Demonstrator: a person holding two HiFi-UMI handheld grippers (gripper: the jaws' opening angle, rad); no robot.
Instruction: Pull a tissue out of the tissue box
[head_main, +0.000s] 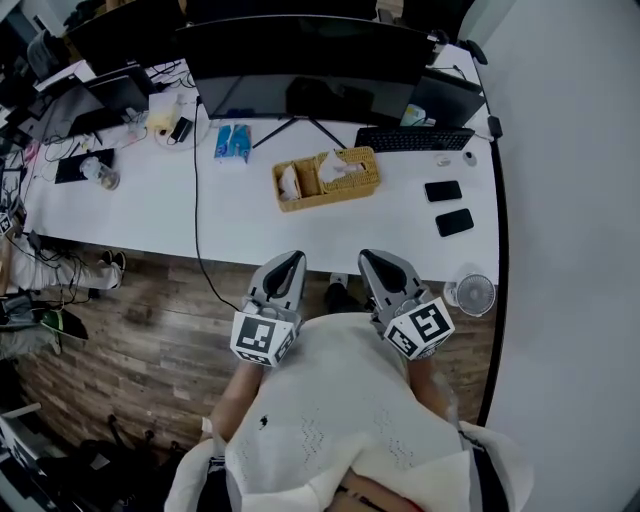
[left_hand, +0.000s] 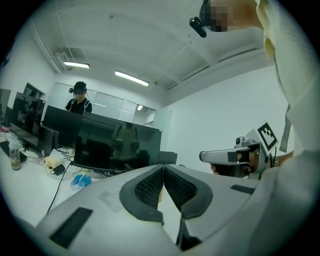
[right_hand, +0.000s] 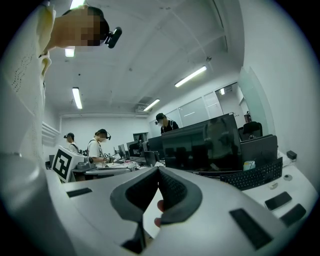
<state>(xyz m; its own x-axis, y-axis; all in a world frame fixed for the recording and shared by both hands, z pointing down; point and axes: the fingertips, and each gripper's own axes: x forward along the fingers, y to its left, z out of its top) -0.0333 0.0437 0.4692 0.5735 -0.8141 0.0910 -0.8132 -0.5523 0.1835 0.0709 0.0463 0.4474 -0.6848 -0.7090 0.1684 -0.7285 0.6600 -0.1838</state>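
Along the near edge of the white tabletop (head_main: 250, 225), both grippers are held close to the person's body, with bare tabletop open between them and the woven straw-coloured tissue box (head_main: 345, 172). The left gripper (head_main: 283, 268) has its fingers pressed together at the tips with nothing between them, and the right gripper (head_main: 380, 262) is the same. The box sits at 12 o'clock from the pair, well apart from both sets of fingers, with a white tissue (head_main: 340, 163) poking up from its top. A thin black cable (head_main: 197, 200) crosses the tabletop at 10 o'clock from the left gripper. Two flat black phones (head_main: 449, 206) lie at 1 o'clock from the right gripper, and a small round white fan (head_main: 475, 295) stands at its 3 o'clock by the tabletop's corner. Behind the box stand a wide black monitor (head_main: 310, 60) and a black keyboard (head_main: 415, 140), and a blue packet (head_main: 232, 142) lies at the box's 10 o'clock.
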